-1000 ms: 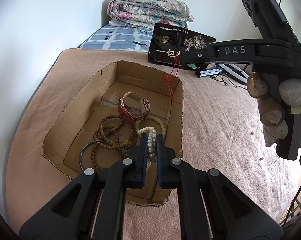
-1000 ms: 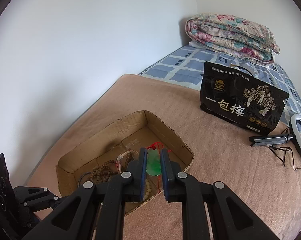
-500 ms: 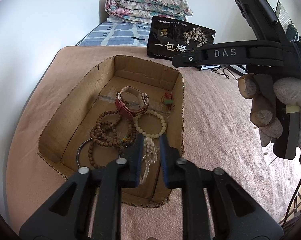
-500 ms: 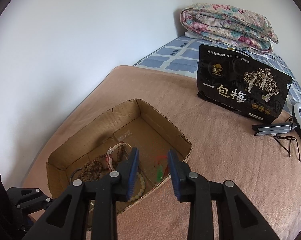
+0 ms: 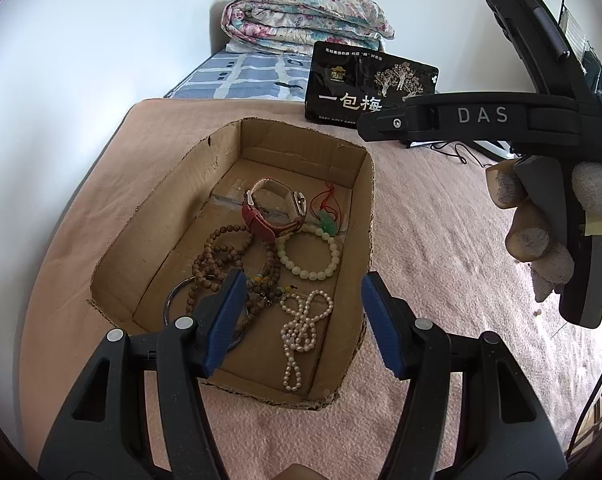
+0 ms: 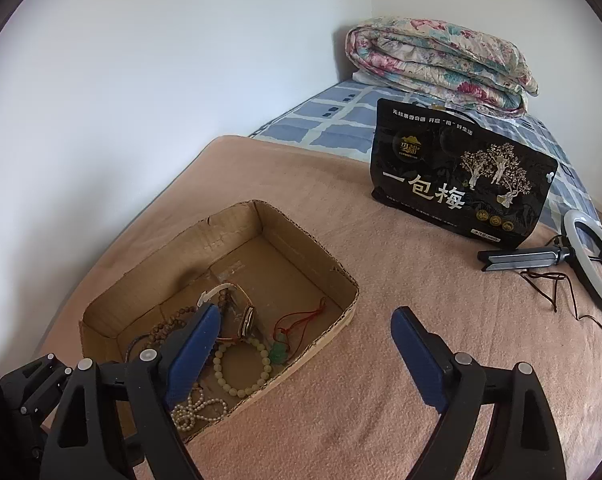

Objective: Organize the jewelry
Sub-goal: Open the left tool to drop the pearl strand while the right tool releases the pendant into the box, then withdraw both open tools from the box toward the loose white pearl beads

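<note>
A: Jewelry all sits in the cardboard box [image 5: 113, 248], centre of the left wrist view. Nearest, low in the frame: pearl strand [image 5: 303, 330]. Then wooden beads [image 5: 221, 256], pale bead bracelet [image 5: 309, 254], watch [image 5: 275, 210], green pendant on red cord [image 5: 327, 222] toward the far right corner.

B: Anything left outside?

A: None seen on the pink blanket [image 6: 381, 360]. Looks close to done, judging by that.

B: Grippers?

A: Left gripper [image 5: 301, 320] hangs over the box's near end, jaws spread wide, nothing between them. Right gripper [image 6: 305, 352], lower frame of its own view, over the box's right edge, jaws likewise wide and empty. Gloved right hand [image 5: 557, 236] grips its handle. Farther back: black pouch [image 6: 461, 176], folded quilt [image 6: 437, 64].
</note>
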Demonstrator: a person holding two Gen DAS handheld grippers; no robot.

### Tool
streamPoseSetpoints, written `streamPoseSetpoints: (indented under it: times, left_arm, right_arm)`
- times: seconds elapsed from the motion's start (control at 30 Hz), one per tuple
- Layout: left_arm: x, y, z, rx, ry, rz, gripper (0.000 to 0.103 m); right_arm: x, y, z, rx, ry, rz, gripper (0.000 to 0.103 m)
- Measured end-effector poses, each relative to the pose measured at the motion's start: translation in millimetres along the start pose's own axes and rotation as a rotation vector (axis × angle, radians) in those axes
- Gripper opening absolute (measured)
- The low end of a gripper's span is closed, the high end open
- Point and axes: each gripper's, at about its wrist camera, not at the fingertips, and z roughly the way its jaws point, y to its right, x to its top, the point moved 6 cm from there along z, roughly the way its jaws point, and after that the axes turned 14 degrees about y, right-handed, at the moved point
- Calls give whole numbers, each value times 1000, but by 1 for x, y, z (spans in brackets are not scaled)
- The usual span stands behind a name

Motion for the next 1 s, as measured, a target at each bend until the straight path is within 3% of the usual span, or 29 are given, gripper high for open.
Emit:
streamPoseSetpoints:
  times: [0.63, 1.0]
  left_arm:
    - [18, 26, -37, 2, 59, 34, 62]
    - [18, 61, -44, -54, 68, 59, 62]
  right_arm:
    - [-1, 12, -54, -33, 45, -2, 98]
    - [-19, 57, -121, -92, 83, -8, 102]
